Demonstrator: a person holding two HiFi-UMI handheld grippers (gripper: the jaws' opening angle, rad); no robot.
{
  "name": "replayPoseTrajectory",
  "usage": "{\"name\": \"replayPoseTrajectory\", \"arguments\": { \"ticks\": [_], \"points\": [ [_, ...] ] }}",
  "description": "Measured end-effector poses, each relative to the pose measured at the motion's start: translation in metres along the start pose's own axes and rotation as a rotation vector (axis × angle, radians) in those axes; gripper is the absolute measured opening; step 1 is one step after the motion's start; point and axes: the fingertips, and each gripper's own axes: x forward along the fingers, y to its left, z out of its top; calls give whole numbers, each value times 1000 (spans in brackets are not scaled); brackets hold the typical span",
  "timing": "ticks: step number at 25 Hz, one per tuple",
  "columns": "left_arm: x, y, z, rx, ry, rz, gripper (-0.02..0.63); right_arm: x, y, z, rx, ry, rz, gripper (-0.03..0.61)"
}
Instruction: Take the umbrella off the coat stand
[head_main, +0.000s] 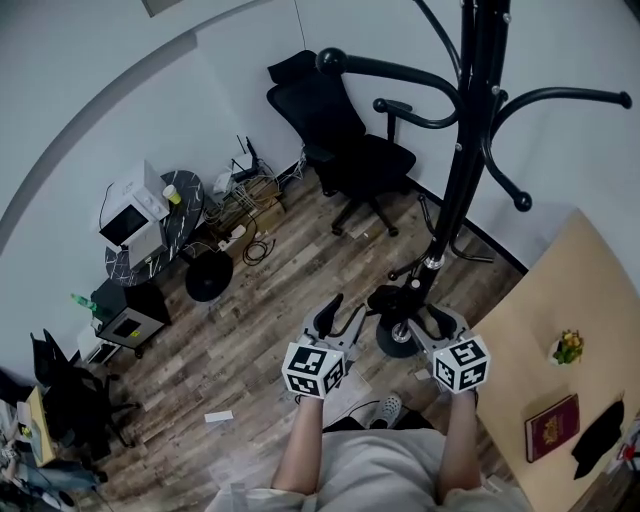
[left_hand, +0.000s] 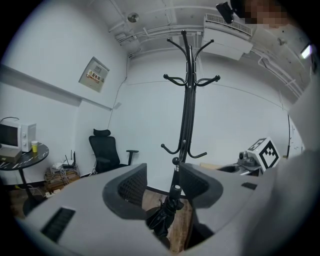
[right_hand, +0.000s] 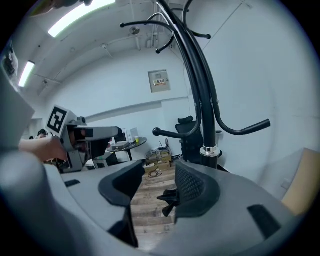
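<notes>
Two grippers are held low in front of the coat stand (left_hand: 187, 110), both empty. The left gripper (left_hand: 162, 182) has its fingers moderately apart and lined up on the umbrella (left_hand: 162, 217), which shows in the gap but farther off, untouched. The right gripper (right_hand: 159, 187) also has its fingers partly spread, with only floorboards and a dark shape that cannot be identified between them.

The folded black umbrella is low on the stand, near its base, and appears to hang by a thin strap from the ball end of a low hook. It looks compact and probably light. The bunched fabric is soft and would give under the fingers, and on the strap it may swing. The stiff handle at its top seems the best place to grip, before lifting the strap over the ball end.
</notes>
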Motion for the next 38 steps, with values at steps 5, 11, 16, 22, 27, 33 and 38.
{"name": "replayPoseTrajectory", "arguments": {
  "ticks": [5, 11, 16, 22, 27, 33, 38],
  "points": [
    [9, -4, -18, 5, 35, -1, 206, 5, -7, -6, -5, 17, 14, 216],
    [7, 10, -42, -22, 60, 37, 201, 18, -1, -34, 125, -30, 80, 218],
    [17, 7, -69, -47, 97, 14, 199, 27, -9, -61, 133, 5, 55, 216],
    [35, -3, -76, -51, 131, -54, 198, 30, -25, -55, 115, 5, -31, 208],
    [55, -13, -72, -29, 127, -115, 196, 34, -36, -47, 113, -6, -53, 201],
    [81, -10, -60, -25, 89, -160, 175, 32, -53, -30, 111, -32, -106, 196],
    [104, -14, -57, -4, 88, -217, 171, 37, -63, -24, 106, -33, -126, 196]
  ]
}}
